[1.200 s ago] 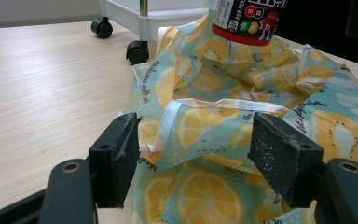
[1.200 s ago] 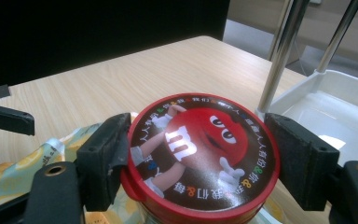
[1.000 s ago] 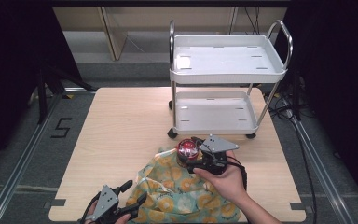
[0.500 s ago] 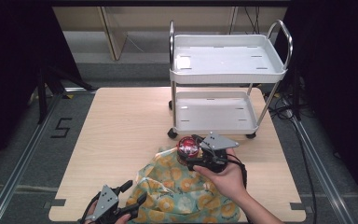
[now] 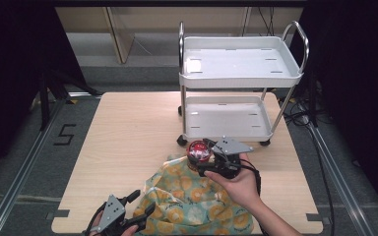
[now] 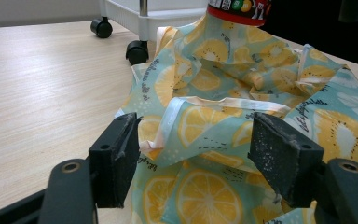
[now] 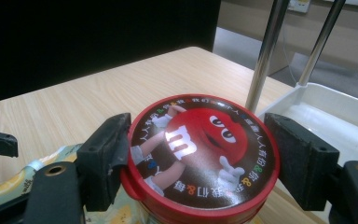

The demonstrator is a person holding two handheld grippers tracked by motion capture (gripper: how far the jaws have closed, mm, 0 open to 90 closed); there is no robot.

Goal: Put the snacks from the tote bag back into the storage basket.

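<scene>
A round tin with a red printed lid [image 7: 200, 140] sits between the jaws of my right gripper [image 7: 198, 161], and both pads are against its rim. From above, the tin [image 5: 196, 150] is at the far edge of a crumpled lemon-print cloth [image 5: 197, 201], with my right gripper [image 5: 202, 157] reaching in from the right. My left gripper [image 5: 140, 204] is at the cloth's near left corner. Up close, the left gripper [image 6: 193, 154] is open and a raised fold of the cloth [image 6: 214, 121] lies between the jaws without touching either pad.
A white two-shelf cart [image 5: 236, 73] stands on the far right of the wooden table [image 5: 128, 132], its casters [image 6: 135, 51] just beyond the cloth. Its lower tray [image 7: 326, 112] is close behind the tin. The table's left half is bare wood.
The right gripper and the tin have shifted slightly toward the cart. The left gripper has stayed put at the cloth's corner.
</scene>
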